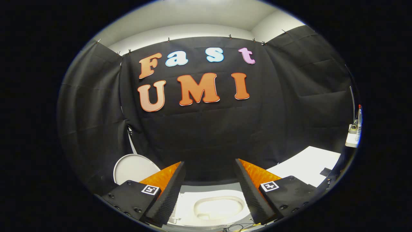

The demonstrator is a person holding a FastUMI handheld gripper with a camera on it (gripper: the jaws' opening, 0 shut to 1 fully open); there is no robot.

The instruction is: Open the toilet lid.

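Cloth first: black booth wall hangs right across the far side, creased and clipped along its top edge, with a pale ceiling above it. Down low between the fingers sits the toilet, white and brightly lit, seen from above, its oval seat ring showing clearly with the bowl opening inside it, so the top looks uncovered from here. Over on the far left, a white rounded disc stands up against the cloth; whether that is the toilet lid I cannot tell. On the right, a white table reaches in from the side, with a small dark object lying on its near corner. Farther right, a small white shelf carries some bits too small to make out. Now the gripper: its jaws stand wide open, the two fingers well apart and angled outward, nothing held between them, nothing touching either finger. The toilet seat lies in the gap just below and ahead of the fingertips. Each finger base carries a small square marker. Thin cables trail across the floor at the very near edge.
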